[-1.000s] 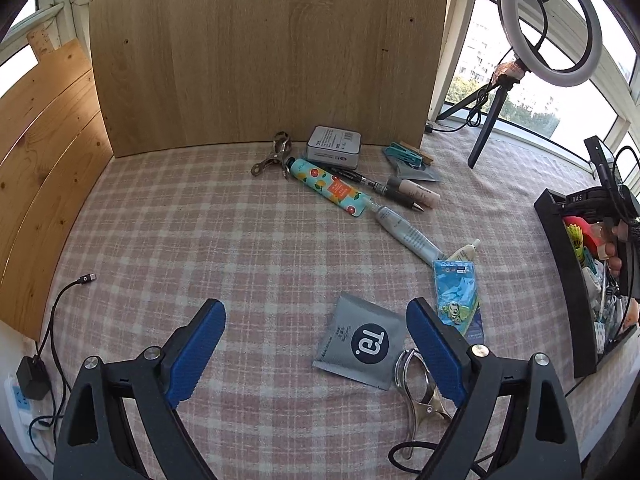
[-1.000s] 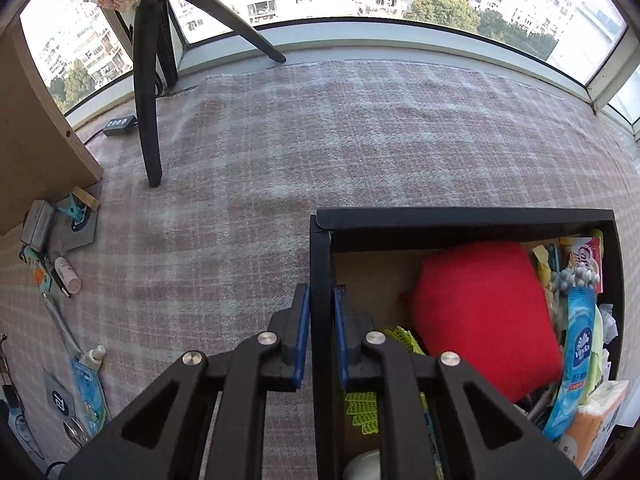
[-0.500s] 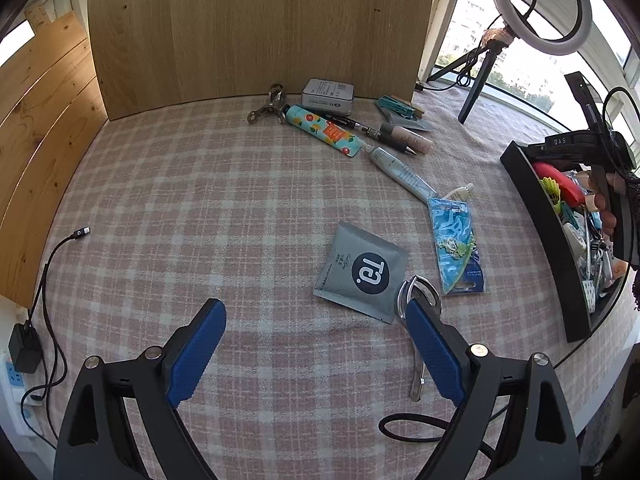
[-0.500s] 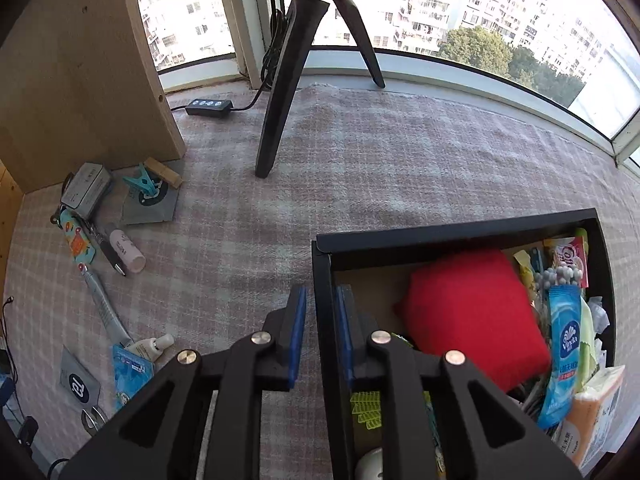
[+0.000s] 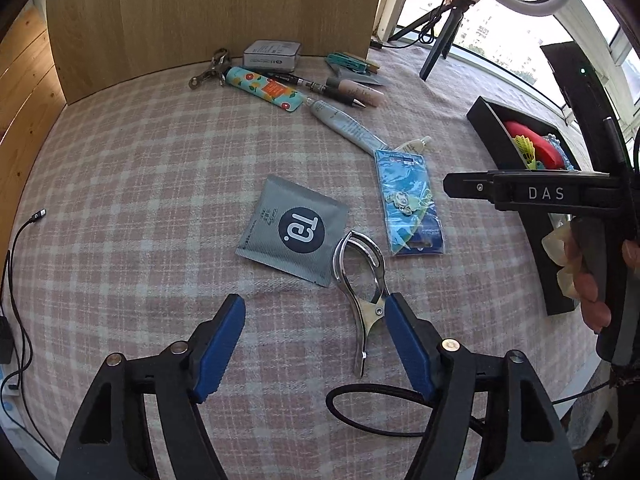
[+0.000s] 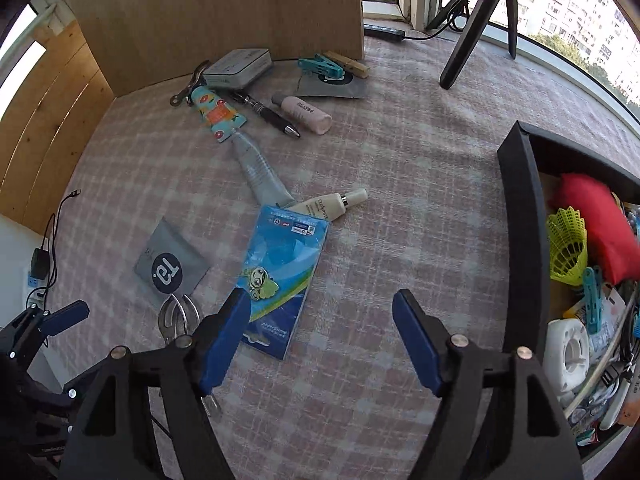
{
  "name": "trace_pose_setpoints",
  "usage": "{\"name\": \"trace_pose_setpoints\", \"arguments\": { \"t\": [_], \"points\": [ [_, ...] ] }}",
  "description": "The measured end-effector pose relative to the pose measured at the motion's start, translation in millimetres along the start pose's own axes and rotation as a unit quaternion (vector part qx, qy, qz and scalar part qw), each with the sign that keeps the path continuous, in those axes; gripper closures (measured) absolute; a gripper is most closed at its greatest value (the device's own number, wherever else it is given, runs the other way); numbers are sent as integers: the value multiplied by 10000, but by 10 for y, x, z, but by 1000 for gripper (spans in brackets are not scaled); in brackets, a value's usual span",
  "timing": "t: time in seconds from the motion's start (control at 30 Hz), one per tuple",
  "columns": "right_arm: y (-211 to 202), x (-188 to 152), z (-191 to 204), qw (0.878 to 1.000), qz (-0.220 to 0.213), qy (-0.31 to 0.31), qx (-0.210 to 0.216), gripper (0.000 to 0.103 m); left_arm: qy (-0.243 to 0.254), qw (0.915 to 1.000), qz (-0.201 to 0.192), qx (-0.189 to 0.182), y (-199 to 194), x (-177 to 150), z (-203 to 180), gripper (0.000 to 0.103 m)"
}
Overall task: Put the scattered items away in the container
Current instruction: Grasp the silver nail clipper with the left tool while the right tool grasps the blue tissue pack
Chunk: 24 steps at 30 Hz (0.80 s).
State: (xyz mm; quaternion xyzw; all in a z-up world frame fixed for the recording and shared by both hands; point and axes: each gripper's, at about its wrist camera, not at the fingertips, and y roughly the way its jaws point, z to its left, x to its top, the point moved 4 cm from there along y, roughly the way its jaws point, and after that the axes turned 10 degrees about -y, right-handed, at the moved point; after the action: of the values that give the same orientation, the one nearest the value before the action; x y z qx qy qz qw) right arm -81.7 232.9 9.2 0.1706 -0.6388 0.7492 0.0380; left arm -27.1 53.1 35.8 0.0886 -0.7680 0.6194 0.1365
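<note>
Scattered items lie on a pink checked cloth. A grey sachet [image 5: 294,230] and a metal clip [image 5: 362,276] lie just ahead of my left gripper [image 5: 314,340], which is open and empty; the clip touches its right finger. A blue packet [image 6: 280,276] lies ahead of my right gripper [image 6: 320,336], also open and empty, with its left finger over the packet's edge. A cream tube [image 6: 332,206] and a grey tube [image 6: 260,170] lie beyond. The black container [image 6: 524,240] stands at the right, full of items.
At the back by the wooden board [image 5: 216,12] lie a patterned tube [image 5: 266,90], a pen [image 5: 320,88], a small bottle [image 6: 304,114], a tin box [image 5: 272,56], pegs [image 6: 326,66] and a second clip. A tripod [image 6: 468,32] stands far right. Cables hang at the left edge [image 5: 16,248].
My right gripper has opened, left the container's wall and swung left over the blue packet. My left gripper has moved forward towards the sachet and metal clip.
</note>
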Motion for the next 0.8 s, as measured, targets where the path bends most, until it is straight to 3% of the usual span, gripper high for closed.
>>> {"name": "trace_pose_setpoints", "arguments": {
  "t": [0.47, 0.63, 0.8],
  "points": [
    [401, 180, 264, 9990, 244, 72, -357, 30, -24, 9998, 198, -66, 375, 42, -103, 42],
    [367, 161, 280, 9993, 252, 156, -214, 30, 258, 9993, 277, 45, 290, 31, -57, 42],
    [84, 173, 243, 9998, 59, -7, -195, 31, 515, 9984, 42, 218, -34, 115, 102, 40]
  ]
}}
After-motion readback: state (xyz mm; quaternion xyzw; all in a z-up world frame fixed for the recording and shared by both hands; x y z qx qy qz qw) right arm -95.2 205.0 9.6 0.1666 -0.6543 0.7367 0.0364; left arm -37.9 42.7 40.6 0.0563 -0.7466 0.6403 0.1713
